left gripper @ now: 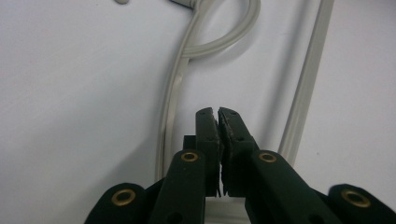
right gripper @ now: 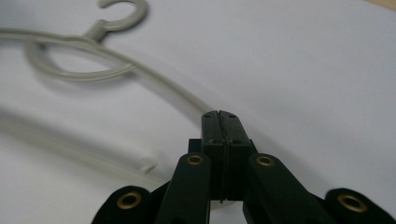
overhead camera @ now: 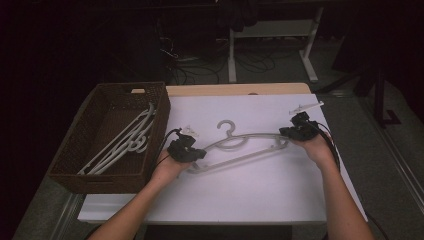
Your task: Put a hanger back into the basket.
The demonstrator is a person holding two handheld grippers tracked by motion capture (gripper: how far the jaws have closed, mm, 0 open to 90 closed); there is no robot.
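A pale plastic hanger point(overhead camera: 240, 142) lies on the white table top point(overhead camera: 250, 195), its hook pointing away from me. My left gripper point(overhead camera: 200, 152) sits at the hanger's left end. In the left gripper view the jaws point(left gripper: 218, 112) are shut, with the hanger's arm point(left gripper: 173, 93) and bottom bar point(left gripper: 303, 84) running under them on either side. My right gripper point(overhead camera: 286, 133) is at the hanger's right end. Its jaws point(right gripper: 218, 113) are pressed together, and the hanger's arm point(right gripper: 154, 77) passes beneath them. I cannot tell whether either gripper pinches the hanger.
A dark wicker basket point(overhead camera: 100, 177) stands at the table's left edge and holds several pale hangers point(overhead camera: 125, 140). A strip of wooden table edge point(overhead camera: 235, 89) shows at the back. Beyond it are a dark floor, cables and white desk legs point(overhead camera: 232, 55).
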